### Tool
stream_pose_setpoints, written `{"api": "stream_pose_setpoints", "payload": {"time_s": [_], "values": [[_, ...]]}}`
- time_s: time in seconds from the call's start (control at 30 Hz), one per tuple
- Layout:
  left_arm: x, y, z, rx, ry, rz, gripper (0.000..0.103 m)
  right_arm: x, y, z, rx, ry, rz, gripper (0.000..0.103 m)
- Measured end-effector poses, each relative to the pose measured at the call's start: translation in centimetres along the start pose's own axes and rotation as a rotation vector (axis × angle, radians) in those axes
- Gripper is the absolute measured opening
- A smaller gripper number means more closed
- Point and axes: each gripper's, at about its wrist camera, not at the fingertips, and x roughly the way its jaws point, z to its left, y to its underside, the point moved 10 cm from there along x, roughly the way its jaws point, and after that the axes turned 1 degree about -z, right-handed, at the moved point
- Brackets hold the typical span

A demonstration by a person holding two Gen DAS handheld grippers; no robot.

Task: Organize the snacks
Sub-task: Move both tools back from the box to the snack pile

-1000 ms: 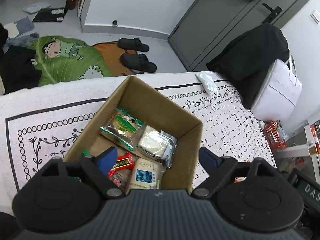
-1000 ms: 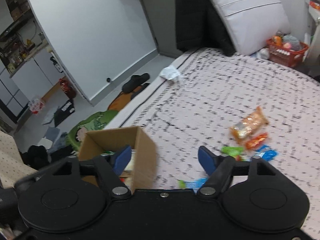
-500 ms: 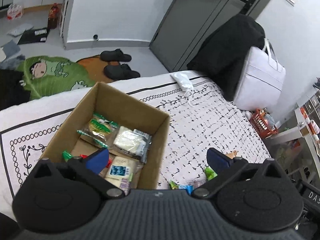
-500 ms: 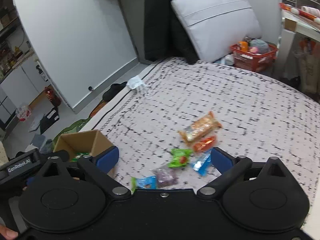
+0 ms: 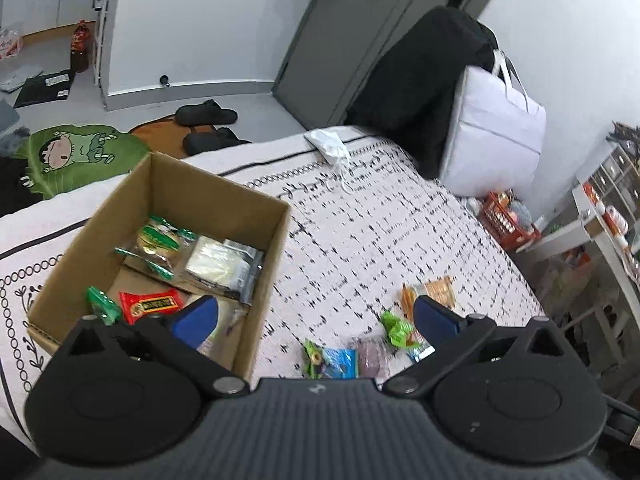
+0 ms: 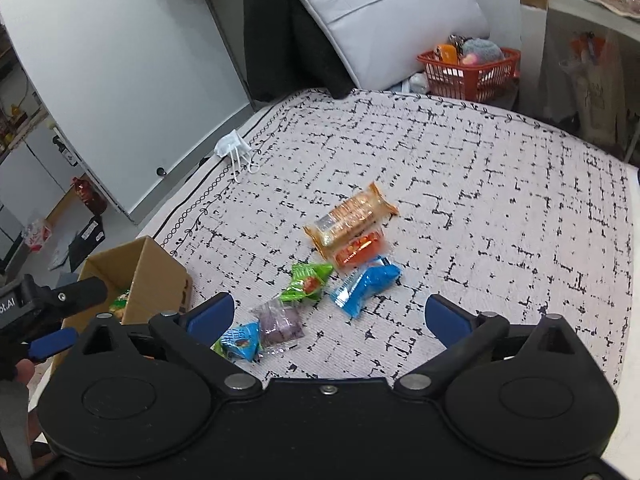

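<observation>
An open cardboard box (image 5: 216, 184) stands on the patterned bedspread (image 5: 380, 220) and holds a green-striped packet (image 5: 160, 240), a white pouch (image 5: 216, 264) and a red packet (image 5: 150, 304). My left gripper (image 5: 316, 316) is open and empty, hanging above the box's right wall. Loose snacks lie to the right of the box: an orange cracker pack (image 6: 352, 216), a red-orange packet (image 6: 358, 250), a green packet (image 6: 306, 282), a blue packet (image 6: 366, 286), a purple packet (image 6: 280, 322) and a blue-green packet (image 6: 238, 340). My right gripper (image 6: 328, 312) hovers over this pile; its jaws are opening with nothing between them.
A white face mask (image 6: 232, 148) lies near the bedspread's far edge. A grey bag (image 6: 384, 16) and a black coat (image 5: 416, 80) lean at the far end. A red basket (image 6: 468, 68) and black slippers (image 5: 206, 114) are on the floor.
Both views have swung right, from the box towards the loose snacks. The jaws of the right gripper have spread wider, and those of the left a little wider.
</observation>
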Motion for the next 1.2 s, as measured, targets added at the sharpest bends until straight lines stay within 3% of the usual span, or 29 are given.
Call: {"api": "stream_pose_setpoints", "payload": {"time_s": [0.4, 0.9, 1.0, 1.07, 1.2], "values": [[1.3, 2.9, -3.8, 0.107, 0.023, 0.042, 0.103, 1.7, 0.6, -2.5, 0.070, -0.022, 0.039, 0.103], [5.2, 6.4, -4.9, 0.162, -0.025, 0.131, 0.103, 4.2, 1.2, -4.2, 0.131, -0.063, 0.061, 0.103], [6.0, 6.8, -4.8, 0.154, -0.059, 0.143, 0.103, 5.0, 1.3, -4.5, 0.142, -0.069, 0.066, 0.091], [6.4, 6.8, -4.8, 0.175, -0.092, 0.128, 0.103, 5.8, 1.7, -4.6, 0.156, -0.081, 0.092, 0.076], [7.0, 6.3, -4.4, 0.176, -0.118, 0.101, 0.103, 7.2, 2.3, -4.9, 0.149, -0.080, 0.127, 0.070]]}}
